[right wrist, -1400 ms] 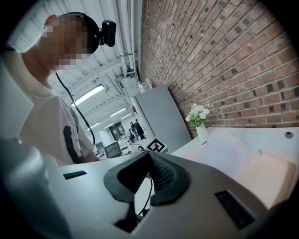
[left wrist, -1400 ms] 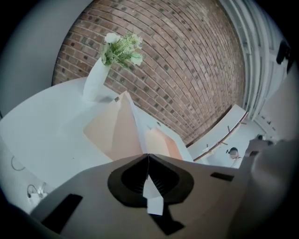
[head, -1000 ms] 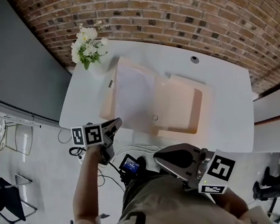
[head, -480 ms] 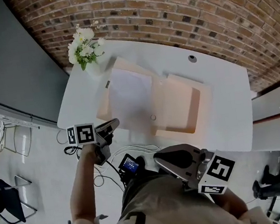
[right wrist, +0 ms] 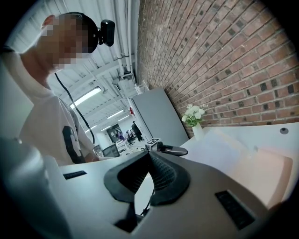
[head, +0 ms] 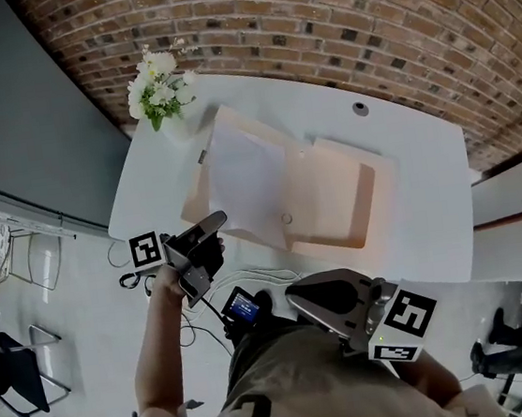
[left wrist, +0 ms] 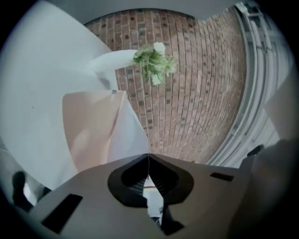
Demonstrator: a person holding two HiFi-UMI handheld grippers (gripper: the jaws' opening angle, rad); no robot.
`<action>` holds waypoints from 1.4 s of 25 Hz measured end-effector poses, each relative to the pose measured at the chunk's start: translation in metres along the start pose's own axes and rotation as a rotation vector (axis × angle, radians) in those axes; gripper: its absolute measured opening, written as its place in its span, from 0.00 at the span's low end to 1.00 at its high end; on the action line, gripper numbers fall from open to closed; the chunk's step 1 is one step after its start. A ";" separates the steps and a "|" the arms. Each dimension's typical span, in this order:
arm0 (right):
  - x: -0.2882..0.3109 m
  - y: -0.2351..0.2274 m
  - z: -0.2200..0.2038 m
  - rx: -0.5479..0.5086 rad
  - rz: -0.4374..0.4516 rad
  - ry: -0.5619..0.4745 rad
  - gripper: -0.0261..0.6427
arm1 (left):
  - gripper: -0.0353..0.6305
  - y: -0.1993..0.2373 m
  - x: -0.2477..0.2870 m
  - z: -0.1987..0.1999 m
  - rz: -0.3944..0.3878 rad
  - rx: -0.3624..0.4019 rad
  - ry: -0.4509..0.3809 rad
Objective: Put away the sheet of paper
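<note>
Sheet of paper (head: 247, 171) sits over the left half of an open folder, toward the tabletop's left end. Its near corner is pinched in the L gripper (head: 213, 221) just off the tabletop's near edge.

White tabletop (head: 416, 165) runs along a brick wall. Peach folder (head: 335, 194) lies open across its middle, right half bare.

L gripper view: jaws closed tight, and the sheet's edge shows as a thin line btw. the fingertips (left wrist: 160, 181). From there the white sheet (left wrist: 124, 140) fans out toward the folder, so the fingertips grip it at the very margin and the rest hangs free ahead of them.

R gripper (head: 290, 294) is held close to the person's body, off the tabletop's near edge and well apart from the sheet. Its own view shows the jaws (right wrist: 149, 155) pressed together w/ nothing btw. them.

Flowers (head: 159, 85) in a white vase stand at the far left corner. Small round hole (head: 360, 109) is near the far edge.
</note>
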State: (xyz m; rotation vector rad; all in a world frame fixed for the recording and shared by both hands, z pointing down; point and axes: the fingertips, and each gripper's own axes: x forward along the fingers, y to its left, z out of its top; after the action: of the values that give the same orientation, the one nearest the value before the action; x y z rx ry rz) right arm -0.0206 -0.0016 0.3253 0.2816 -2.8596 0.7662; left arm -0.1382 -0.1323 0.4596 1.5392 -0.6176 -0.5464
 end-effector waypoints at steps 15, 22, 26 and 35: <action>-0.007 -0.002 -0.004 0.000 -0.015 0.000 0.07 | 0.07 0.064 0.001 -0.017 0.405 0.407 0.225; -0.010 -0.001 -0.002 -0.004 -0.026 0.005 0.07 | 0.07 0.082 0.014 -0.025 0.445 0.380 0.279; -0.013 -0.003 -0.003 0.003 -0.041 0.002 0.07 | 0.07 0.092 0.018 -0.028 0.481 0.437 0.326; -0.014 -0.006 -0.006 0.014 -0.050 0.001 0.07 | 0.07 0.101 0.017 -0.031 0.574 0.532 0.371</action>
State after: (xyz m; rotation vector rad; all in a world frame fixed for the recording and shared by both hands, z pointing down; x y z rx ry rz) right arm -0.0047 -0.0014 0.3307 0.3535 -2.8355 0.7765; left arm -0.1110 -0.1236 0.5624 1.7856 -0.9100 0.3646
